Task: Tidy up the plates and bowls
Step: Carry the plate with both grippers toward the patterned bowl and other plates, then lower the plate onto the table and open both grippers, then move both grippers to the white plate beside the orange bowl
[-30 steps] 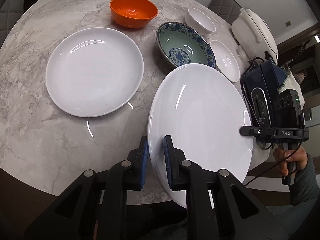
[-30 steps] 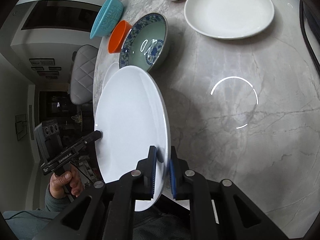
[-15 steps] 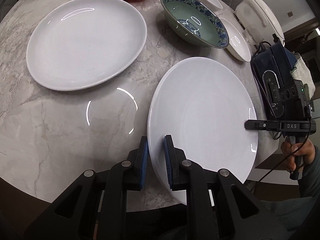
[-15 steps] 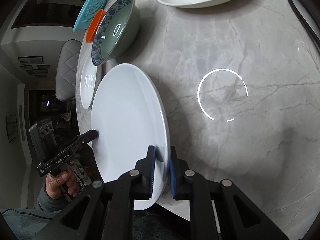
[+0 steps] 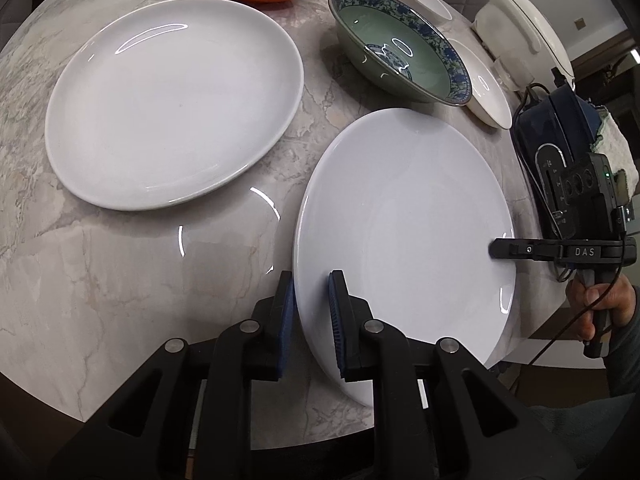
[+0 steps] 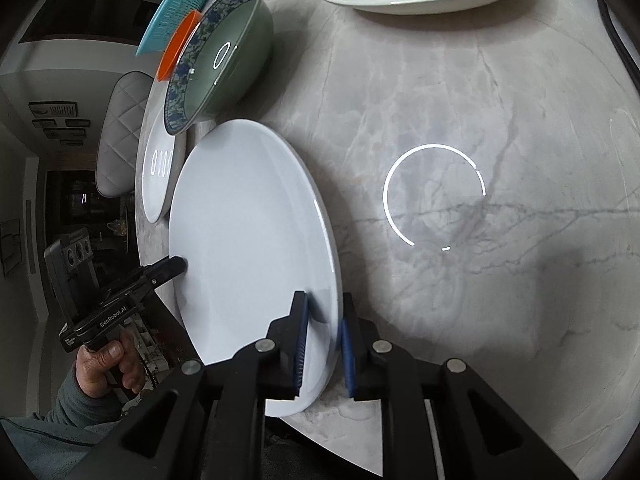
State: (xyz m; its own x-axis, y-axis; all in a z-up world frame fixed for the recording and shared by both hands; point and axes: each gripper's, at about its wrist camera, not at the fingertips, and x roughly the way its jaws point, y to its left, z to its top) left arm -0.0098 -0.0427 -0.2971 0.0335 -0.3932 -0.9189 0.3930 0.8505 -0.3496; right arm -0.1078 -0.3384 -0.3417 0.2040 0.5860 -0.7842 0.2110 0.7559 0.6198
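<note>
White plate [image 5: 404,216] in 2 claws.

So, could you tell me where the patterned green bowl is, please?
In the left wrist view the green bowl stands upper right on the table, behind the held plate.

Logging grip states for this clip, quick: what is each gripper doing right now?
Left gripper: closed on the near rim of the white plate.
Right gripper: closed on the opposite rim of the same plate.
</note>
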